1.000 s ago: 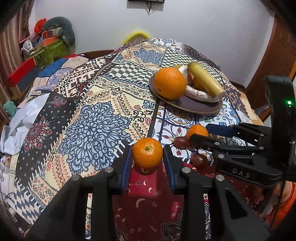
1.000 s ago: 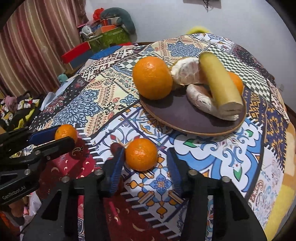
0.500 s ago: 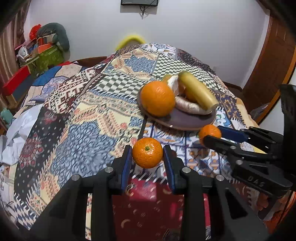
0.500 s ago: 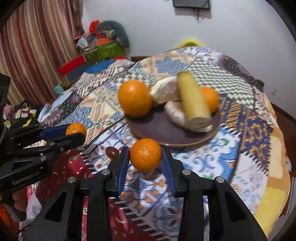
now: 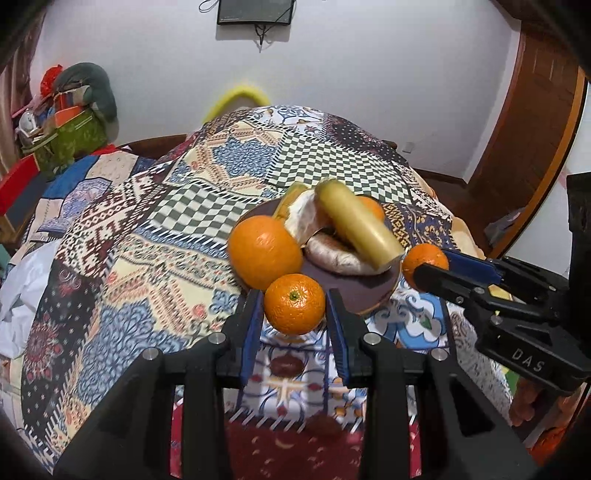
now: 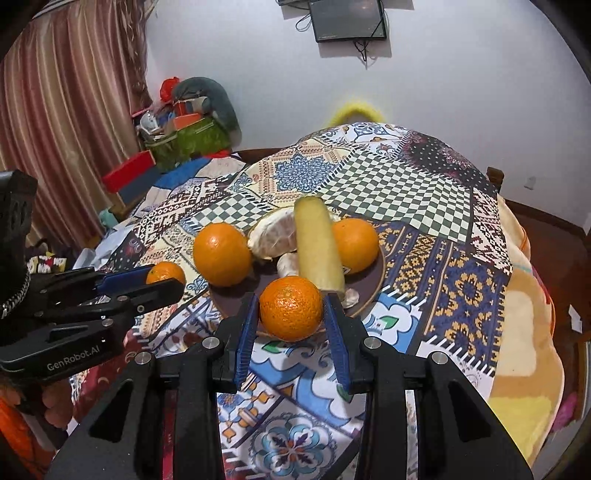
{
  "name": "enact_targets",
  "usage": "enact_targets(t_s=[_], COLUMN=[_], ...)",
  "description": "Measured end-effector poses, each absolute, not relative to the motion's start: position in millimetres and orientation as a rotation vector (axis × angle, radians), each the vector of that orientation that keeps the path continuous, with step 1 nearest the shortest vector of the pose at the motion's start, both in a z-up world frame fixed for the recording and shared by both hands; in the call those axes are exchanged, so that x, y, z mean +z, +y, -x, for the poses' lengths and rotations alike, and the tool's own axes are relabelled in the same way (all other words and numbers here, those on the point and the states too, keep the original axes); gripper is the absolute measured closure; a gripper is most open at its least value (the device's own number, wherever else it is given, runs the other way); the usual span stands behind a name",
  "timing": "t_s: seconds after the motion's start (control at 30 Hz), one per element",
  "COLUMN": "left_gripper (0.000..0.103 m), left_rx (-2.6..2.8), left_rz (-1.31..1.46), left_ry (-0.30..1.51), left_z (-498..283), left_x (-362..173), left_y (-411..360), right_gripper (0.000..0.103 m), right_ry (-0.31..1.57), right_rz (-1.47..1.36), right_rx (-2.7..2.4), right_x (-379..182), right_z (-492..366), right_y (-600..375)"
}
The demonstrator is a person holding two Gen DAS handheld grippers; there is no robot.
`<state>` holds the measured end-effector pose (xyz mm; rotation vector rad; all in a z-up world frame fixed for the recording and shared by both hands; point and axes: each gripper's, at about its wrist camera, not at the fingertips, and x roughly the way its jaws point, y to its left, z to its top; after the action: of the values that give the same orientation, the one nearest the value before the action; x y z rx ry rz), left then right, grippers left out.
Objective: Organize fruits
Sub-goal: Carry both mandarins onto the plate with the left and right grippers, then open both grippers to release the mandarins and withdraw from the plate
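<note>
Two small oranges ride in our jaws: the left gripper (image 5: 294, 319) pinches one (image 5: 294, 304), stem end facing the camera, and the right gripper (image 6: 290, 319) pinches another (image 6: 290, 308). Both have risen off the cloth to the plate (image 6: 373, 291) edge since a second ago. Its banana (image 6: 318, 245) lies lengthwise toward us. A patchwork bedspread (image 6: 406, 192) covers the bed under a wall screen (image 6: 347, 20).

L black two-finger gripper w/ blue pads (image 5: 294, 314) clamped on a small orange mandarin (image 5: 294, 303), held up off the patchwork cloth. R black gripper w/ blue pads (image 6: 290, 313) — same, pinching its own small orange mandarin (image 6: 290, 307), level w/ L.
</note>
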<state>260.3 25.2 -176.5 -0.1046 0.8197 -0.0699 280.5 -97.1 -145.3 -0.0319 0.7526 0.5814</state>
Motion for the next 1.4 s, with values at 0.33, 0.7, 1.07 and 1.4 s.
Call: enact_targets(t_s=[0.33, 0.7, 1.07, 1.4], left_gripper=[0.069, 0.069, 0.069, 0.069], left_rx=[-0.104, -0.114, -0.073, -0.053], left_rz=[0.108, 0.094, 0.121, 0.128], left_ry=[0.851, 0.835, 0.834, 0.837], left_z=[-285, -289, -277, -271], left_x=[-193, -194, -193, -193], left_y=[20, 20, 40, 47], right_gripper=[0.07, 0.07, 0.069, 0.064], right_ry=[0.786, 0.772, 0.821, 0.871], right_rz=[0.025, 0.007, 0.06, 0.061], right_rx=[0.591, 0.626, 0.665, 0.665], right_x=[-160, -154, -169, -176], right_z=[-297, -294, -301, -304], right_y=[-96, -96, -72, -69])
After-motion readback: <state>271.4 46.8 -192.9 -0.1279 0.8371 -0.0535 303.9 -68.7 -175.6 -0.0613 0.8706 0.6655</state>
